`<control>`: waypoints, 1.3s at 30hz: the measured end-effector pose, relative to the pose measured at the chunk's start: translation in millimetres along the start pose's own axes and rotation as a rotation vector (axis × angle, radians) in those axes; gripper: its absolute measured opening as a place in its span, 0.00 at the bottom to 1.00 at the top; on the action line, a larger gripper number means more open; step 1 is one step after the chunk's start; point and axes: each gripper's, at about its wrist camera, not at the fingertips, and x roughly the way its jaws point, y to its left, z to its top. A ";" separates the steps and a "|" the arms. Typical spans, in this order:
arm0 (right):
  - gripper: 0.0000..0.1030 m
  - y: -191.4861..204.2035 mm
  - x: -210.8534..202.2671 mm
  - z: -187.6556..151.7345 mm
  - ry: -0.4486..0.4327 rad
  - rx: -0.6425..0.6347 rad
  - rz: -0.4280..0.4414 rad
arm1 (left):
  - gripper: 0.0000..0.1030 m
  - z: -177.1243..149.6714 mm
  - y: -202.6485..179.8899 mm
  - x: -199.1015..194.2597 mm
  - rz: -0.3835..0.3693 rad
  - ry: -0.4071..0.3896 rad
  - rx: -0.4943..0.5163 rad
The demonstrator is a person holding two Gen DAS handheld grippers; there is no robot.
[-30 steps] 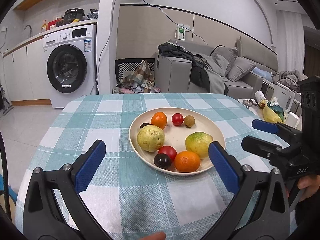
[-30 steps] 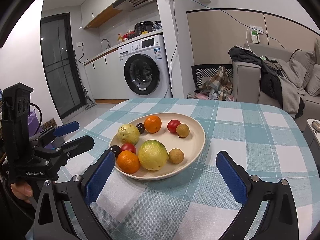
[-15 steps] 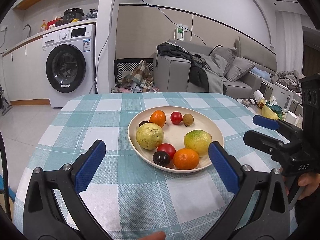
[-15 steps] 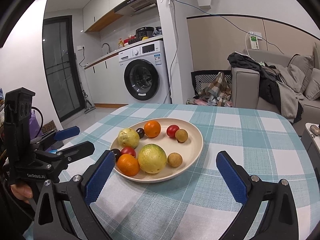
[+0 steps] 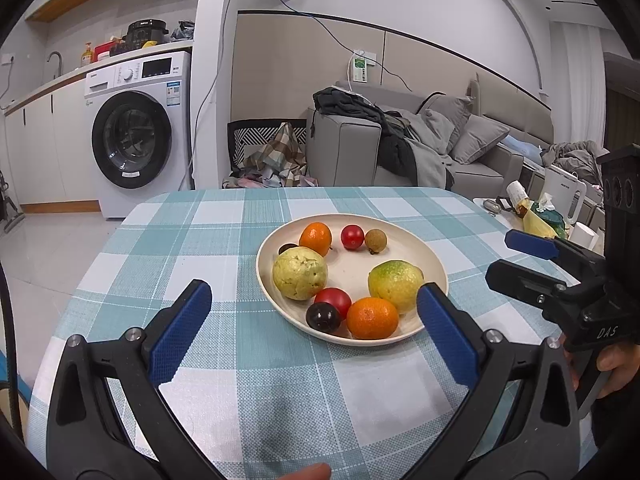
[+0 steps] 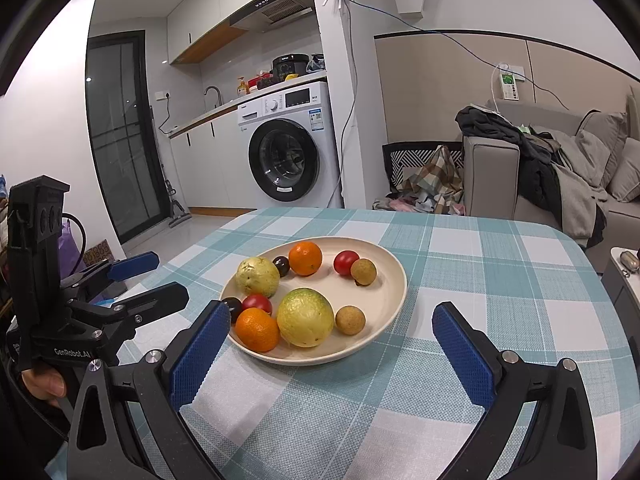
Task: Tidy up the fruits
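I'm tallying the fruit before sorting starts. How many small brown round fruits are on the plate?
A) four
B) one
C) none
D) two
D: the right wrist view shows one small brown fruit beside the far red fruit and another small brown fruit next to the green-yellow fruit, both on the plate.

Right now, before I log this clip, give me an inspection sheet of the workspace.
Surface: table under a teal checked cloth.
Job's things: cream plate holding two oranges, two guavas, two red tomatoes, two dark plums, two longans.
Clutter: nothing seen on the cloth.
Grippers: left gripper and right gripper both open, empty, short of the plate.
Cables: blue cable along the wall.
Surroundings: washing machine, sofa piled with clothes.
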 end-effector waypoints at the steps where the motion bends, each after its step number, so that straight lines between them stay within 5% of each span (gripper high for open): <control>1: 1.00 0.1 -0.2 0.0 0.000 0.000 -0.001 | 0.99 0.1 0.0 0.0 0.001 -0.001 0.000; 39: 1.00 1.9 -0.5 0.0 0.000 -0.004 0.000 | 0.99 0.2 -7.5 0.3 -0.008 -0.008 0.029</control>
